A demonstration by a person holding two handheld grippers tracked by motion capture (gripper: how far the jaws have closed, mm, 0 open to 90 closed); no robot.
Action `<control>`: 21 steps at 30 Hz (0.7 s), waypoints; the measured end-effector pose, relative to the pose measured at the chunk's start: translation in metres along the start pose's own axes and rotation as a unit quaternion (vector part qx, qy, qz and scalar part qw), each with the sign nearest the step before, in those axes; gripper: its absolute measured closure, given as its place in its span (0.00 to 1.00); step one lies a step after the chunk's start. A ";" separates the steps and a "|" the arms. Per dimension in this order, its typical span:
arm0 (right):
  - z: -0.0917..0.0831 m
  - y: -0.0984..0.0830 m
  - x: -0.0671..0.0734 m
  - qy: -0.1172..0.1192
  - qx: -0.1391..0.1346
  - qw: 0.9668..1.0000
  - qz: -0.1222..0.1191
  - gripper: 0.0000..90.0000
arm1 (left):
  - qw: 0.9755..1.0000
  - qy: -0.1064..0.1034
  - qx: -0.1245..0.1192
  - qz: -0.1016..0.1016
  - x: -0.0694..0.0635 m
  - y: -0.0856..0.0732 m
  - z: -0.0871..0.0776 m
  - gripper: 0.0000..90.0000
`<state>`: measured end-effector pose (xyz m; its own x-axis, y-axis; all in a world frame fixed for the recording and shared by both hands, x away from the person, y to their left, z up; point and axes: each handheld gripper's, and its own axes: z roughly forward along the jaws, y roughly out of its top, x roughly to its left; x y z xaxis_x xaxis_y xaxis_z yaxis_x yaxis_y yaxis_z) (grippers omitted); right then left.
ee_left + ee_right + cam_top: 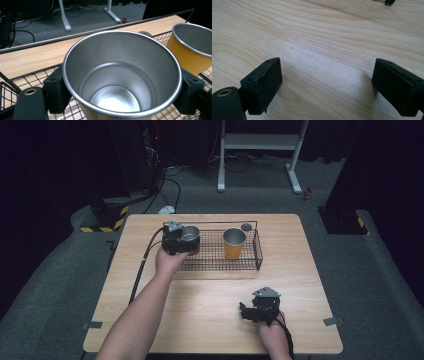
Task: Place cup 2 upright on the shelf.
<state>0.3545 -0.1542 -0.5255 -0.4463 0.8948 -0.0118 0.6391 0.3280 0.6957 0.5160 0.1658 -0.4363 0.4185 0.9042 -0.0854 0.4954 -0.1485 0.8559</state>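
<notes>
steel cup gripped at the wire basket, right claw idle

the left claw (181, 240) is seen in the high view at the left end of the black wire basket (257, 251), which sits on the far half of the wooden tabletop (210, 315). a steel cup (122, 75) is clamped between its jaws — in the left gripper view the two black pads are pressed against opposite sides of the cup just below the rim, and the cup is upright with its open mouth and empty, shiny bottom turned to the camera. whether the cup's base rests on the basket mesh or hangs just above it cannot be told. a second cup, orange with a steel inside (234, 242), stands upright in the basket just beside the held one, apart from it. a small dark round object (246, 227) lies at the basket's far edge.

the right claw (248, 311) is held low over the near right part of the tabletop, well apart from the basket — its jaws stand wide open, with bare wood grain between them in the right gripper view.
</notes>
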 end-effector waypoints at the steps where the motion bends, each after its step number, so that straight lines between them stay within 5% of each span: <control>1: 0.000 0.000 0.000 0.000 -0.001 1.000 -0.001 0.10 | 1.000 -0.002 0.001 -0.003 0.000 0.000 0.001 0.21; 18: 0.000 -0.001 0.000 0.002 -0.001 1.000 -0.004 0.11 | 0.999 0.017 0.049 -0.006 0.001 -0.012 0.023 0.21; 21: 0.000 -0.001 0.000 0.002 -0.001 1.000 -0.004 0.11 | 0.998 0.027 0.061 0.007 -0.002 -0.014 0.025 0.21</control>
<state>0.3538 -0.1543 -0.5256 -0.4545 0.8906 -0.0153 0.6341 0.3356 0.6966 0.5279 0.1562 -0.4608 0.3852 0.9218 -0.0439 0.5806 -0.2051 0.7880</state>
